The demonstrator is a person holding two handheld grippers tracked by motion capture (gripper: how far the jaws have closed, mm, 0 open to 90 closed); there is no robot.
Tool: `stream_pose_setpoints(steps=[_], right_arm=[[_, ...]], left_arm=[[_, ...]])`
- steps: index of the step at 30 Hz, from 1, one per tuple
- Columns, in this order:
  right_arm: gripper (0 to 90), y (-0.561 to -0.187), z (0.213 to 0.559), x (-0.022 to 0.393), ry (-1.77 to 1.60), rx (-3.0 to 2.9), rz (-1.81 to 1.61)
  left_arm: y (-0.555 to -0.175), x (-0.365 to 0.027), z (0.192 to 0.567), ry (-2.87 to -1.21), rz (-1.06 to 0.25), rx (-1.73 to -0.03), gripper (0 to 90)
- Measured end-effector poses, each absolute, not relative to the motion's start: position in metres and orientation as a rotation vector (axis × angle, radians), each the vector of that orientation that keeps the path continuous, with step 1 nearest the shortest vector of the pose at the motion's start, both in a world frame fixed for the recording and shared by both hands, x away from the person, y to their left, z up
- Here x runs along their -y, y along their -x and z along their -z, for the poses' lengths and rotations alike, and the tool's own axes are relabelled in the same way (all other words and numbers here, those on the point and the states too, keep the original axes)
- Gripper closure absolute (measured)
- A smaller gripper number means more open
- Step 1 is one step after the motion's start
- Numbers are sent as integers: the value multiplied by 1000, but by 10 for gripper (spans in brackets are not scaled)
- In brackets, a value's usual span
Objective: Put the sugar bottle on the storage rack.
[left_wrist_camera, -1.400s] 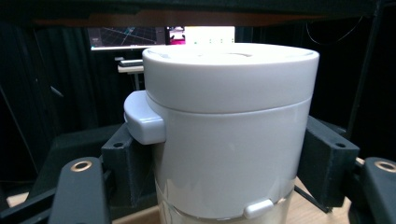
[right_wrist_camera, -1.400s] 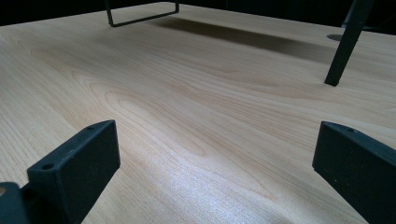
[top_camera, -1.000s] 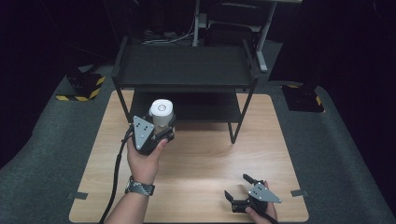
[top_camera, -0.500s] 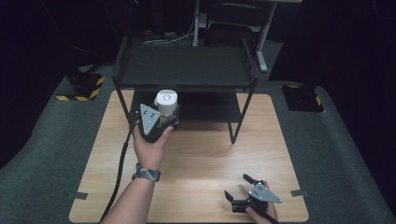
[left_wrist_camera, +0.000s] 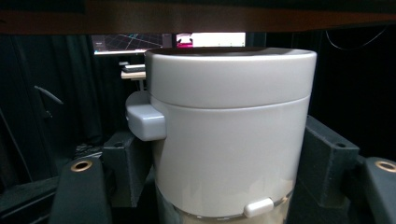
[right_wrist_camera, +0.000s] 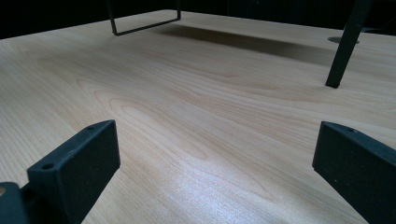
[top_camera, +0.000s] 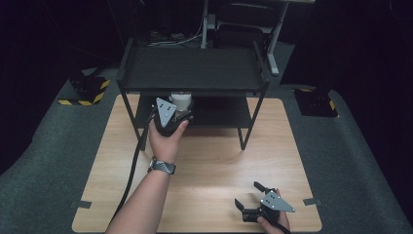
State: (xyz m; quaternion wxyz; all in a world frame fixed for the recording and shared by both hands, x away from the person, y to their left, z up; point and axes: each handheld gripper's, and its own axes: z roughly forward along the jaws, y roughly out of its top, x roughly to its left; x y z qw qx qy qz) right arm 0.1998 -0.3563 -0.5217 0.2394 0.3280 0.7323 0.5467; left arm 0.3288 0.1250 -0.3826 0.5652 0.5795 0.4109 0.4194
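At the bottom right of the high view, the right hand-held gripper (top_camera: 251, 202) rests on the tabletop (top_camera: 214, 165) with its jaws spread and nothing between them. Farther up, left of centre, the left hand-held gripper (top_camera: 178, 113) is clamped on a white lidded canister (top_camera: 181, 100), carried upright at the front edge of the black shelf rack (top_camera: 192, 68), partly under its top shelf. The pick-up looks done; setting the canister on the lower shelf and letting go remain. A second ago the canister was clear of the rack, out over the tabletop; the right hand has kept still.
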Motion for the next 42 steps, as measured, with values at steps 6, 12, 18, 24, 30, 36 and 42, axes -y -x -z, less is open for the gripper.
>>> stream_pose_setpoints(steps=[6, 12, 18, 24, 30, 36, 42], right_arm=[[3, -199, 522, 356, -888, -2004, -1494], [3, -199, 522, 357, -886, -2004, -1499], [3, -199, 523, 357, -879, -2006, -1501], [3, -199, 523, 357, -878, -2006, -1502], [4, -199, 523, 357, -876, -2006, -1498], [3, -199, 523, 357, -874, -2007, -1496], [4, -199, 522, 357, -873, -2009, -1495]], left_arm=[[-340, -121, 388, -1342, -987, -981, 285], [-352, -112, 395, -1331, -984, -1003, 285], [-357, -109, 395, -1328, -992, -1003, 285], [-356, -109, 395, -1331, -998, -1006, 285], [-355, -110, 394, -1332, -993, -1010, 285], [-354, -110, 394, -1339, -997, -1004, 284], [-353, -113, 392, -1315, -950, -1018, 129]])
